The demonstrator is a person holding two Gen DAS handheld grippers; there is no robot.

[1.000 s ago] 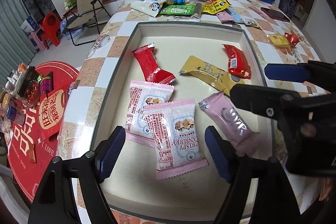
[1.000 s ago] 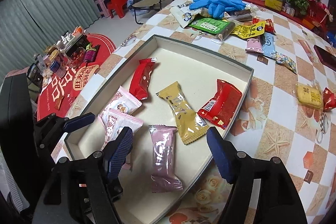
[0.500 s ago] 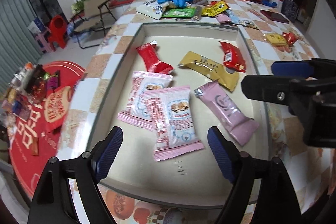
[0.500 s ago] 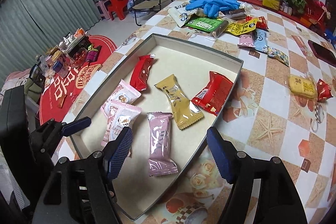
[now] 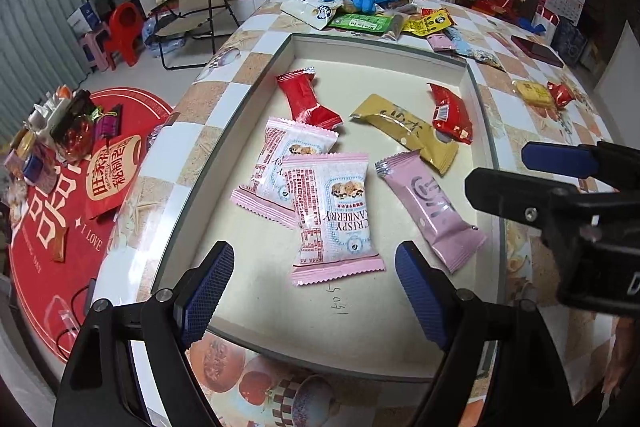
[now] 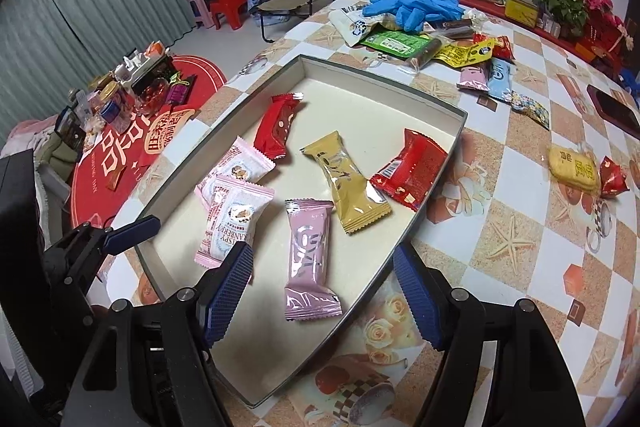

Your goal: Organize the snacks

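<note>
The snacks I am sorting are light, crinkly foil packets, slick on the face and soft in the belly, so I judge a grip across the narrow middle or on a crimped end seal would hold best, with little squeeze so the biscuit inside does not crack. Six already lie inside the shallow grey tray (image 5: pixel 256 75): the pink Crispy Cranberry packet (image 5: pixel 334 213) lies nearest my left gripper (image 5: pixel 314 291), overlapping its twin (image 5: pixel 276 163); the plain pink bar (image 6: pixel 310 251) lies to one side of it, near the tray's front. More packets wait well beyond the tray's far wall, around the blue gloves (image 6: pixel 414 7), and a yellow packet (image 6: pixel 574 169) lies off the tray's right side. My left gripper's jaws have just been opening and now stand wide with nothing between them, tilted steeply down over the tray's near end. My right gripper (image 6: pixel 324 291) hangs alongside, also wide and empty, straddling the tray's near wall.
</note>
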